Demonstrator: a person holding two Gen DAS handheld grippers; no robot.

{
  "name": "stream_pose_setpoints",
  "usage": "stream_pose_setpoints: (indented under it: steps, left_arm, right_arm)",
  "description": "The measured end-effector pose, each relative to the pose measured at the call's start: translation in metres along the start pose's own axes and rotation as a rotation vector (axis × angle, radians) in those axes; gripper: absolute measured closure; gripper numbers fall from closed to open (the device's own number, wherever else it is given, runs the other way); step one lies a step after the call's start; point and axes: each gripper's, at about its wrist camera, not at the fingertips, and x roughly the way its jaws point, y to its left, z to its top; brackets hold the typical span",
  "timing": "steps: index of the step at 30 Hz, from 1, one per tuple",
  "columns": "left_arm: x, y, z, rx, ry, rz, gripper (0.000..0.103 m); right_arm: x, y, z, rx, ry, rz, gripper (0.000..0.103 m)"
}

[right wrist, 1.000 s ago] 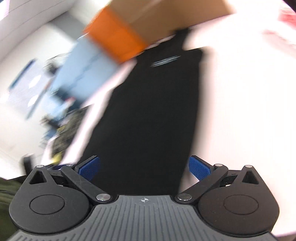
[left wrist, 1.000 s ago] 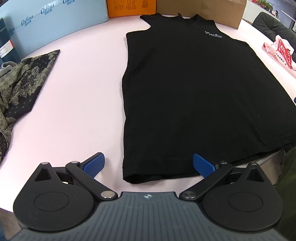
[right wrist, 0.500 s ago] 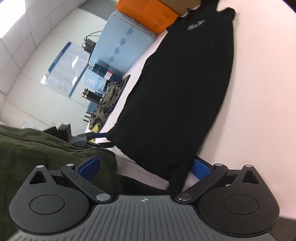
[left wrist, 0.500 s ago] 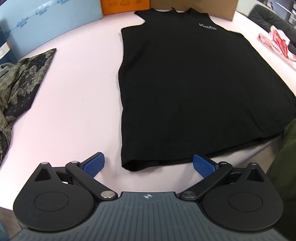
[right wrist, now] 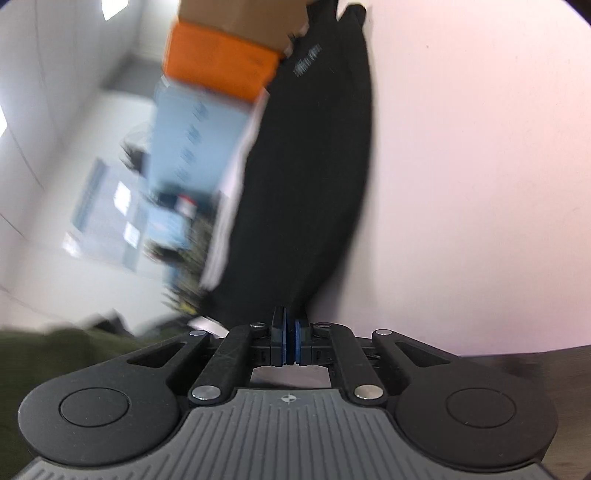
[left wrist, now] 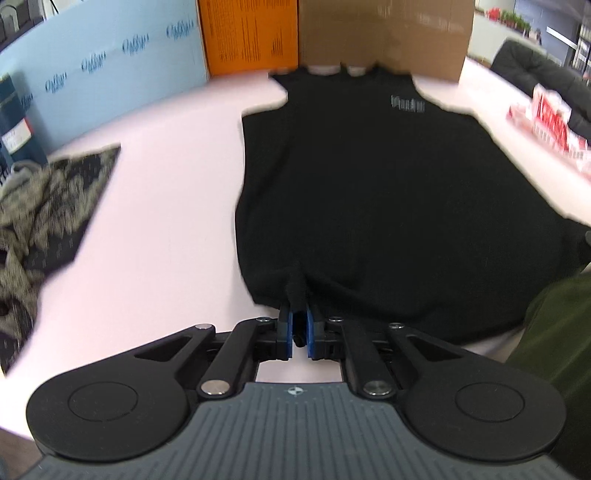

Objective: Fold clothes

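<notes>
A black sleeveless top [left wrist: 369, 192] with a small grey chest logo lies flat on the pale pink table [left wrist: 166, 236], neck toward the far side. My left gripper [left wrist: 299, 325] is shut on the top's near hem, close to its left corner, and the fabric bunches at the blue pads. In the right wrist view the same top [right wrist: 303, 184] runs away from me, blurred. My right gripper [right wrist: 290, 332] is shut on the top's hem at its right corner.
A patterned olive and black garment [left wrist: 44, 214] lies at the table's left. A blue panel [left wrist: 110, 81], an orange box [left wrist: 251, 33] and a cardboard box [left wrist: 384, 33] stand along the far edge. A red and white packet [left wrist: 550, 122] lies at right. An olive sleeve [left wrist: 554, 332] is near right.
Both grippers were open just short of the hem. Both have moved in and closed on the top's bottom hem, and the hem is pinched up off the table.
</notes>
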Motion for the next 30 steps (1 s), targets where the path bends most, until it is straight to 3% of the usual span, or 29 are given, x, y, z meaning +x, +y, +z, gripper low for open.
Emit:
stream_pose_setpoints:
  steps: [7,12,14,15,16,17,19,20,21,23,26,30]
  left_arm:
    - [0.007,0.019,0.072,-0.024,-0.178,-0.001,0.097]
    - [0.06,0.023,0.145,0.031,-0.261,0.022,0.095]
    - [0.095,0.023,0.173,0.015,-0.241,0.063,0.089]
    - [0.114,0.024,0.184,-0.015,-0.212,0.109,0.08]
    - [0.128,0.031,0.192,-0.075,-0.172,0.125,0.076]
    - [0.142,0.038,0.199,-0.135,-0.131,0.14,0.075]
    - [0.158,0.053,0.206,-0.256,-0.077,0.143,0.074]
    - [0.157,0.059,0.203,-0.293,-0.076,0.135,0.067]
    - [0.153,0.062,0.198,-0.303,-0.087,0.135,0.051]
    - [0.143,0.067,0.187,-0.302,-0.115,0.14,0.036]
    - [0.128,0.069,0.162,-0.247,-0.111,0.145,0.035]
    - [0.114,0.068,0.122,-0.24,-0.077,0.109,0.026]
  right_arm:
    - [0.002,-0.002,0.047,0.066,-0.221,0.235,0.099]
    - [0.019,-0.005,0.116,0.04,-0.318,0.266,0.098]
    - [0.028,-0.01,0.145,0.041,-0.355,0.232,0.098]
    - [0.032,-0.015,0.158,0.051,-0.39,0.201,0.097]
    - [0.034,-0.019,0.17,0.063,-0.431,0.155,0.092]
    - [0.035,-0.024,0.179,0.076,-0.469,0.105,0.07]
    - [0.035,-0.029,0.19,0.097,-0.522,0.034,0.037]
    - [0.032,-0.029,0.192,0.106,-0.545,0.01,0.037]
    - [0.029,-0.028,0.192,0.104,-0.552,0.005,0.037]
    - [0.021,-0.022,0.19,0.061,-0.536,-0.014,0.033]
    - [0.013,-0.007,0.178,-0.035,-0.484,-0.12,0.027]
    - [0.008,0.009,0.147,-0.154,-0.405,-0.253,0.026]
